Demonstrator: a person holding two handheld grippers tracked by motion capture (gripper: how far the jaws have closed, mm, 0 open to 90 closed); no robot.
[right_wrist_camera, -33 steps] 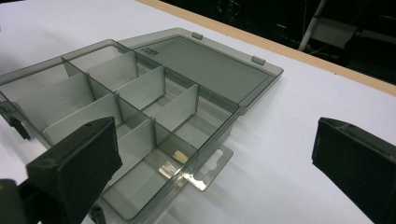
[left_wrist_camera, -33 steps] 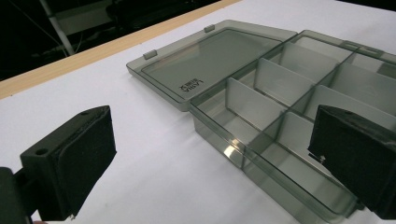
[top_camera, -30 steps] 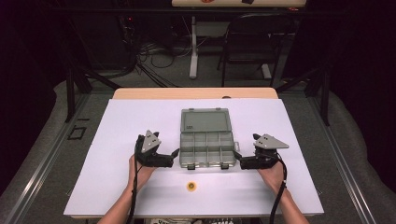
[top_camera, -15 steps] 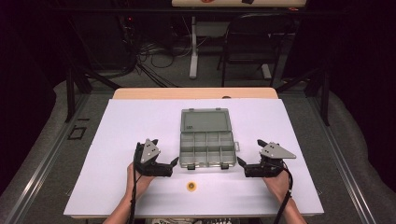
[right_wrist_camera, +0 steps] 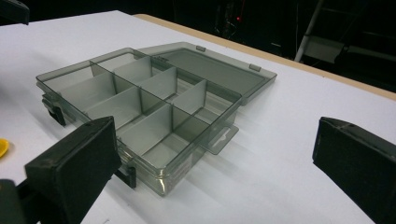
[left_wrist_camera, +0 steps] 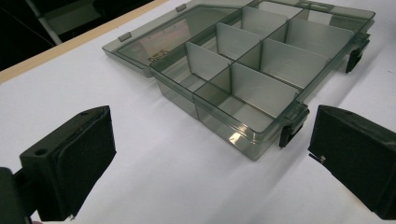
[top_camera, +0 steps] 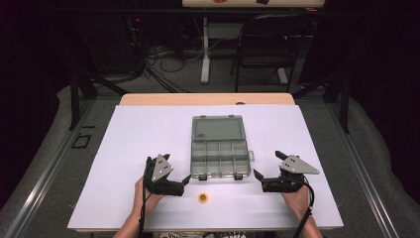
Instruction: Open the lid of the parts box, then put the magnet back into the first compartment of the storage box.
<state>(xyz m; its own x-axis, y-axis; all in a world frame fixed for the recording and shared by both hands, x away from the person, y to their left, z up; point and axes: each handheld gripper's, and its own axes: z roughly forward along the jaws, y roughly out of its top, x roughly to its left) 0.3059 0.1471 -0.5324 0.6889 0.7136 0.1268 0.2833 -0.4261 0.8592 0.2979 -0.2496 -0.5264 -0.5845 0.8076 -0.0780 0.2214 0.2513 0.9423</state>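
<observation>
High view showed our two grippers flanking an open compartment box (top_camera: 220, 157) near the middle of the white worktop (top_camera: 129, 134), its lid (top_camera: 217, 127) laid flat on the far side and a small yellow disc (top_camera: 202, 198) lying just in front of it. We judged the main risk to be the light, empty box skidding or tipping if one gripper nudged a corner or caught a front latch (left_wrist_camera: 290, 131); the little disc could also be knocked away when approached. Our left gripper (top_camera: 182, 181) held its fingers (left_wrist_camera: 74, 158) spread wide, gripping nothing and clear of the box. Our right gripper (top_camera: 259, 179) likewise kept its fingers (right_wrist_camera: 77, 165) wide apart and empty, close beside the box's near right corner.
</observation>
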